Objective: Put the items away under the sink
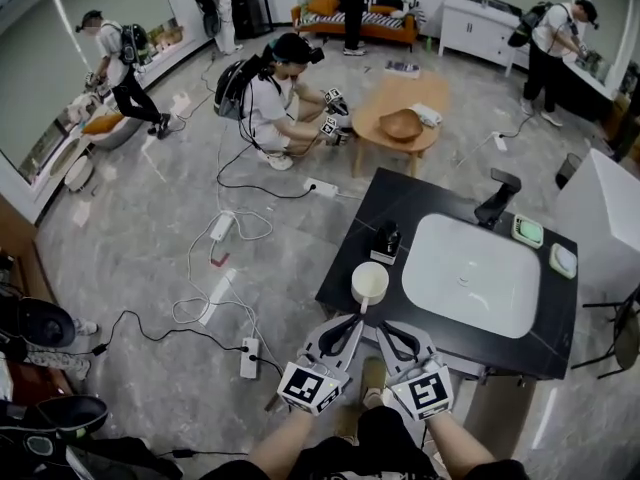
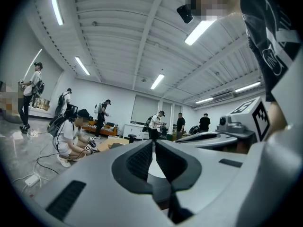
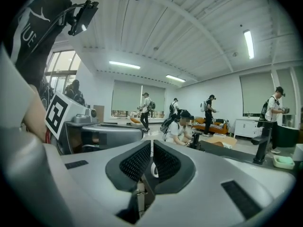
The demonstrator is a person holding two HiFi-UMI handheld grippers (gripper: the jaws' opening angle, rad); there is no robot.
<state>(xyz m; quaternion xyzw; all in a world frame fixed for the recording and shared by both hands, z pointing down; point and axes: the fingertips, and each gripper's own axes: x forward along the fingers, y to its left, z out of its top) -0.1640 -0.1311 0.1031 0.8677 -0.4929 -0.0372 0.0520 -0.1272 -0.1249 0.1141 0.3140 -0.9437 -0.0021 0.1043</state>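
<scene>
Head view has the left tool (image 1: pixel 353 320) and right tool (image 1: pixel 388 331) side by side at the near edge of the black table (image 1: pixel 400 203). Both point toward a white cup (image 1: pixel 369 284), which stands on the table just left of the sink (image 1: pixel 470 273). The left tool's jaws are pressed together with nothing between them. The right tool's jaws are also together, bar a thin slit. The left tip is just beside the cup, though whether it touches is unclear. A small black bottle (image 1: pixel 386 240) stands behind the cup, and a faucet (image 1: pixel 497 196) stands beyond the sink.
</scene>
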